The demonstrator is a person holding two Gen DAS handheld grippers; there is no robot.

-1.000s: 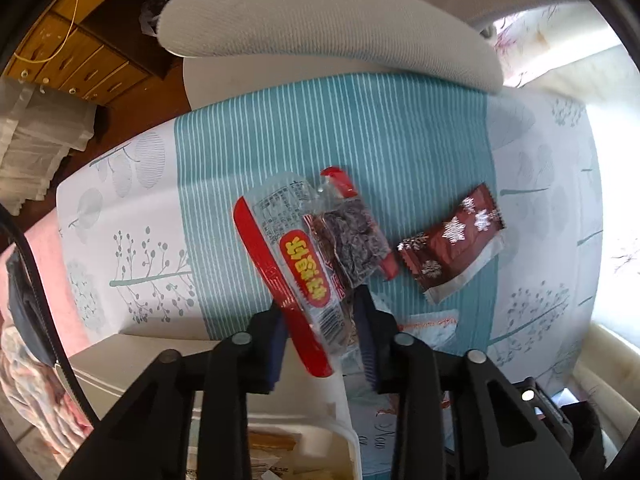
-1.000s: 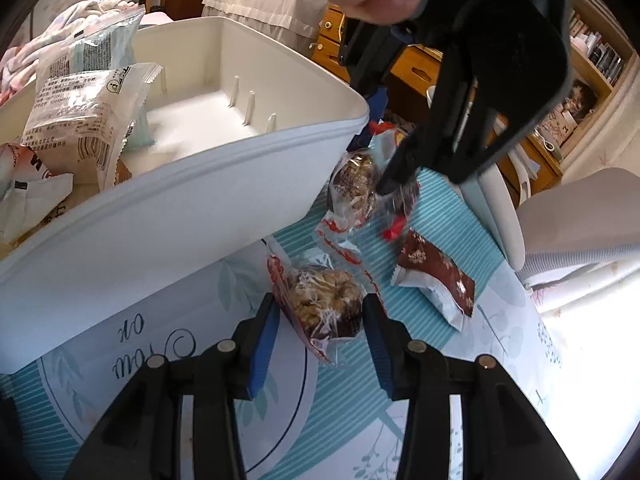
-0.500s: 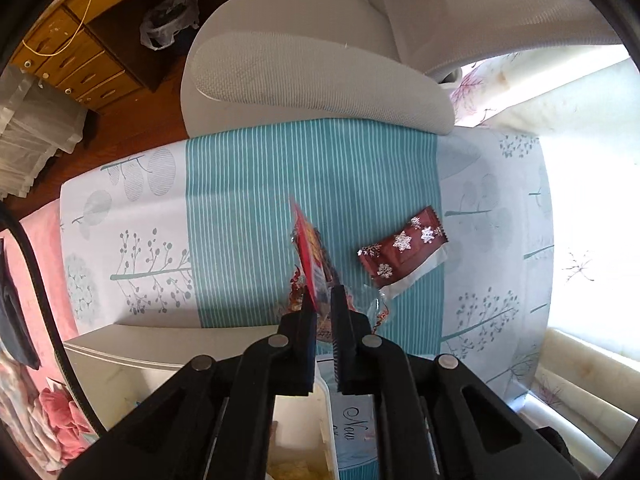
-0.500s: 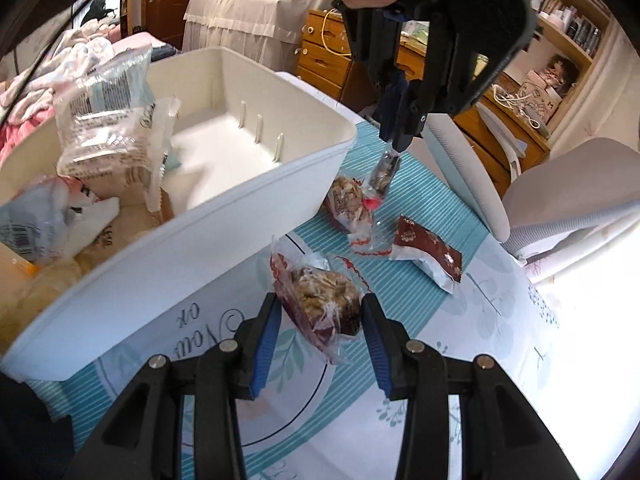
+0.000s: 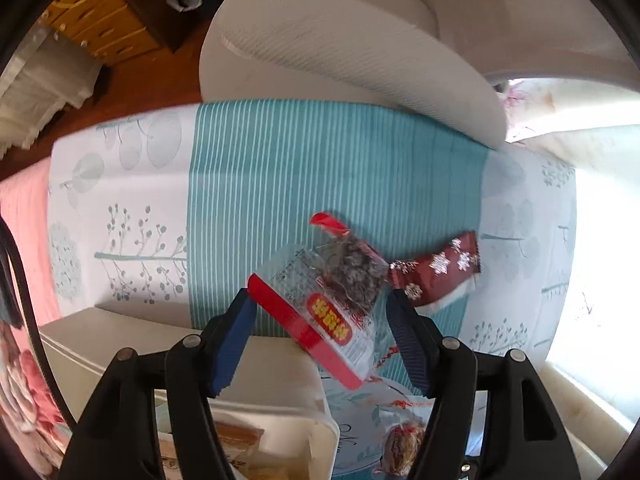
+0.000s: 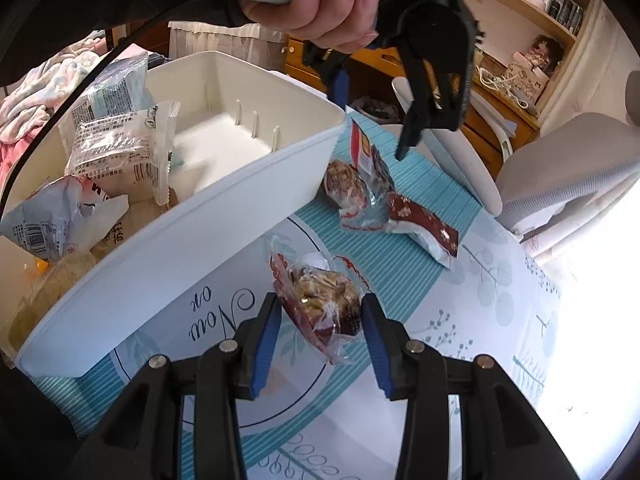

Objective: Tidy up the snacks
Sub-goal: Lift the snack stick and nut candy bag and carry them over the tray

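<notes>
My left gripper [image 5: 320,300] points straight down above the teal striped cloth, and its jaws are opening. A clear snack packet with red edges [image 5: 320,308] lies loose between its fingers, with no pad pressing on it. From the right wrist view that packet [image 6: 362,148] stands on edge beside the white bin [image 6: 240,208], under the left gripper [image 6: 372,124] and a hand. My right gripper [image 6: 320,332] is shut on a clear packet of brown snack [image 6: 320,300], held above the tablecloth in front of the bin. Several wrapped snacks fill the bin's left end.
A dark red packet with snowflakes [image 5: 436,276] lies on the cloth to the right. Another clear-wrapped snack [image 6: 344,188] rests by the bin's corner. The bin rim [image 5: 280,368] sits under my left fingers. A grey chair [image 5: 340,52] stands against the table's far edge.
The left jaws, pinched on the red-edged packet half a second ago, have spread wide and the packet has dropped loose between them. The right gripper rose slightly with its packet.
</notes>
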